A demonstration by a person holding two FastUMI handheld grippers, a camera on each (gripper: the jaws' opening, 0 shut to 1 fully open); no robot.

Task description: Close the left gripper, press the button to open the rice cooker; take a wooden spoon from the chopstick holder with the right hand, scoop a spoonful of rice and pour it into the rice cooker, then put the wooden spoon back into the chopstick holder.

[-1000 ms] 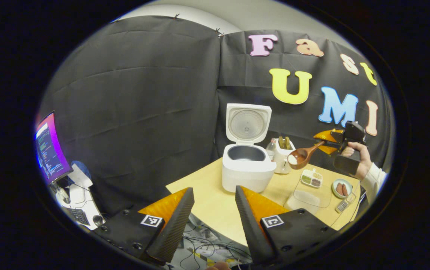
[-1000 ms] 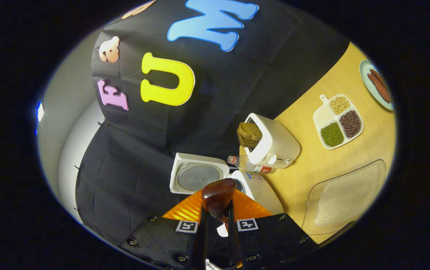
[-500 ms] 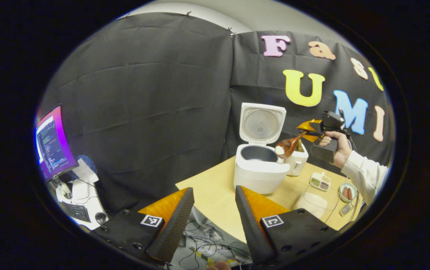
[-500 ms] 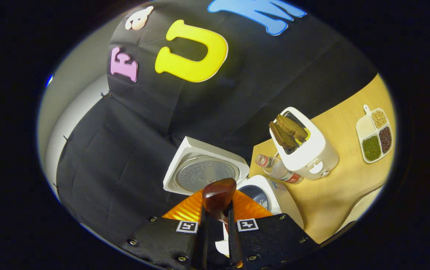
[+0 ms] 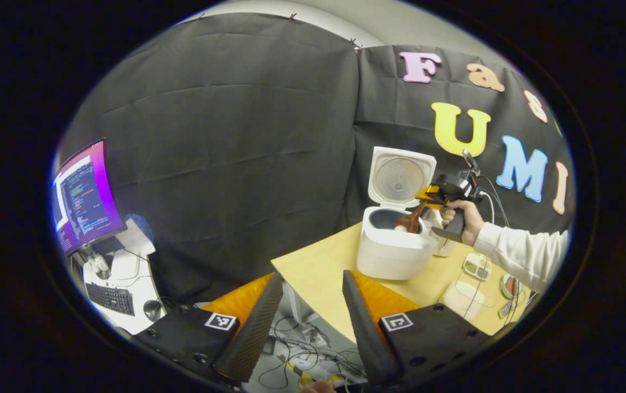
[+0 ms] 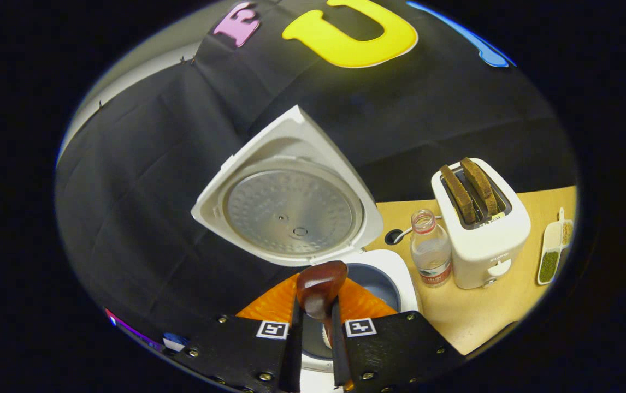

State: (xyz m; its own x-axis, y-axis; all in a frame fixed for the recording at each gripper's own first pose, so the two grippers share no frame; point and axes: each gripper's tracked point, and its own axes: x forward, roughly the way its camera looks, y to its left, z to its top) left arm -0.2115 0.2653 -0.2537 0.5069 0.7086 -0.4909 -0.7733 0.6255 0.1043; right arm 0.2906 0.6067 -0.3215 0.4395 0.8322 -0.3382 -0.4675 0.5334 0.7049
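Note:
The white rice cooker stands on the wooden table with its lid raised. A person's hand holds my right gripper over the pot. It is shut on the wooden spoon, whose bowl dips into the pot with white rice at its tip. In the right gripper view the spoon's dark handle end sticks up in my right gripper, with the lid and pot just beyond. My left gripper hangs open off the table's near corner, holding nothing.
Right of the cooker stand a small water bottle and a white toaster with two brown slices. A divided dish of beans, a clear tray of rice and a small plate lie farther right. A monitor and keyboard sit far left.
My right gripper has carried the spoon left from above the toaster to over the cooker and tipped its bowl down into the pot. The left gripper's view has swung slightly left.

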